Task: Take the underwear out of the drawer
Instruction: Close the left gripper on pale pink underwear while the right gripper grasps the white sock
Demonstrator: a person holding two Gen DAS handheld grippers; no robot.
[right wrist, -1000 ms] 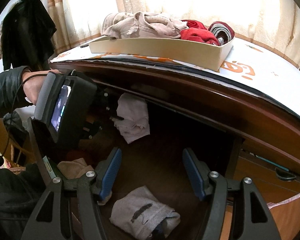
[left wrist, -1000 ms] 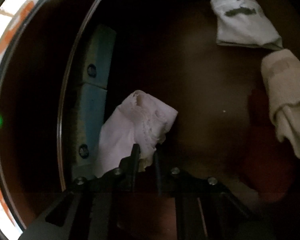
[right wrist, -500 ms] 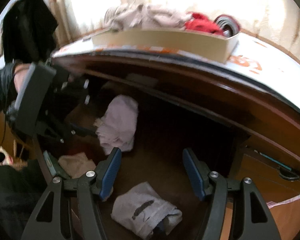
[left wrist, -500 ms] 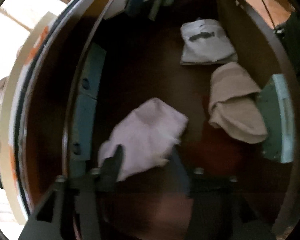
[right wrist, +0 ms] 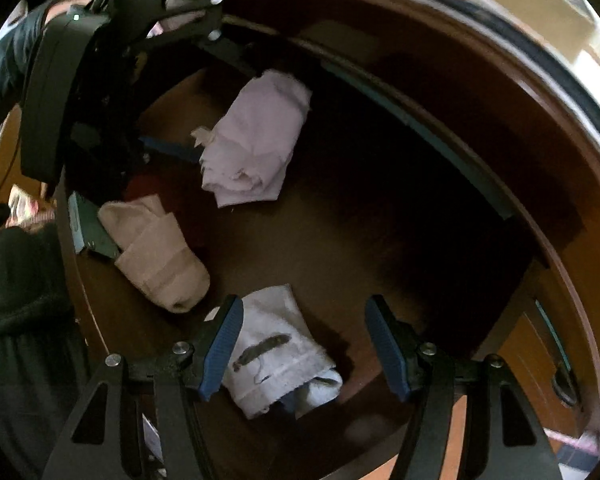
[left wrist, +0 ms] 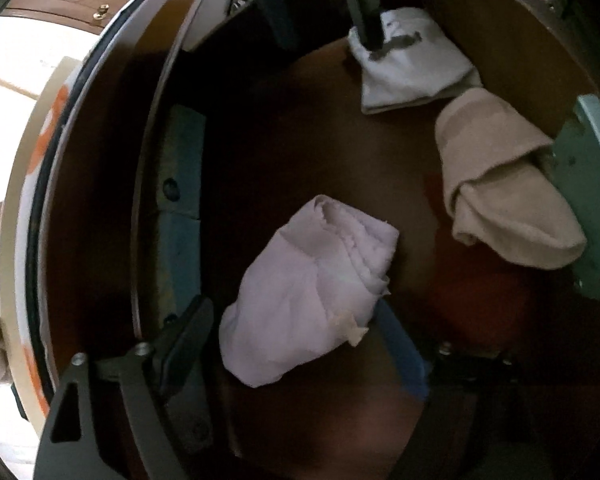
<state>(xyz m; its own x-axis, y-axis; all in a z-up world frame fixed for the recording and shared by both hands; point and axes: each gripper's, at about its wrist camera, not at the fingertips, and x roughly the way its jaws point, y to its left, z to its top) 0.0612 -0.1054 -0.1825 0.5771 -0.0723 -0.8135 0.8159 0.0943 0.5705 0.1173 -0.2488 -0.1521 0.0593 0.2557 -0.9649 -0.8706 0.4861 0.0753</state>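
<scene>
Since a second ago the left gripper [left wrist: 296, 320] has let go of the pale pink underwear [left wrist: 312, 292]; its jaws are opening around the garment, now on the drawer [left wrist: 292, 128] floor. The right gripper [right wrist: 304, 344], half open and empty, has dipped over the white folded underwear [right wrist: 276, 348] at the near edge, probably to grasp it.

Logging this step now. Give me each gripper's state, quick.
Left gripper: jaws opening, pale pink folded underwear between them, not clamped.
Right gripper: open, holding nothing, over the white folded underwear.
</scene>
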